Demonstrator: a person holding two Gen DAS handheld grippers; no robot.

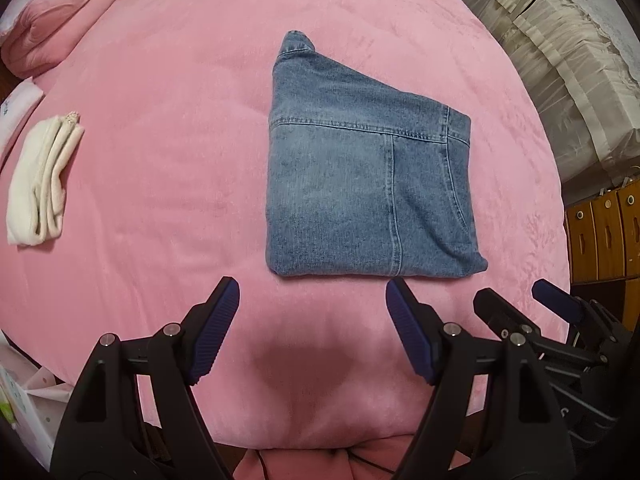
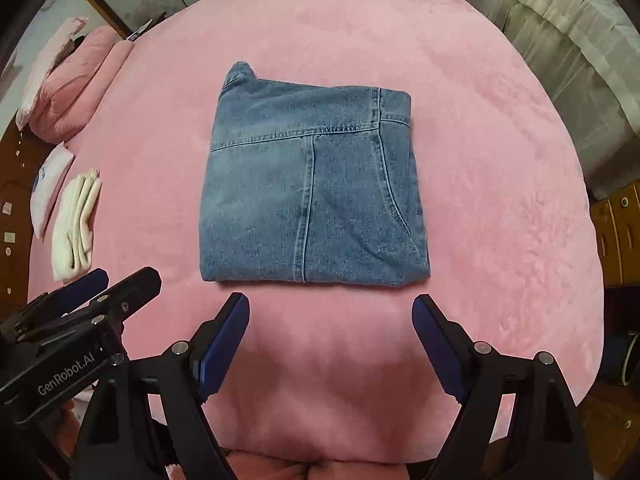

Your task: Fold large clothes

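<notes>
- Left wrist view looks steeply down on a bed [image 1: 160, 120] covered in a pink plush blanket, with the folded denim garment [image 1: 360, 184] lying flat near the middle of it.
- The denim garment forms a rough square, its stitched seams facing up; one small corner of fabric pokes out at the far left corner of the fold.
- The left gripper [image 1: 312, 300] hangs above the blanket just short of the garment's near edge, its blue-padded fingers [image 1: 218, 328] spread wide with nothing between them.
- The right gripper [image 2: 330, 312] hangs likewise over the near edge of the bed, fingers [image 2: 228, 340] wide apart and empty, clear of the denim.
- In each view the other gripper shows at the side, close beside its partner.
- A folded cream-white cloth [image 1: 42, 184] lies near the left edge of the bed, well apart from the denim.
- A folded pink quilt [image 2: 76, 84] sits at the far left corner.
- Plastic-wrapped bundles [image 1: 560, 52] are stacked beyond the right edge of the bed, with wooden drawers [image 1: 604, 232] nearer along that side.
</notes>
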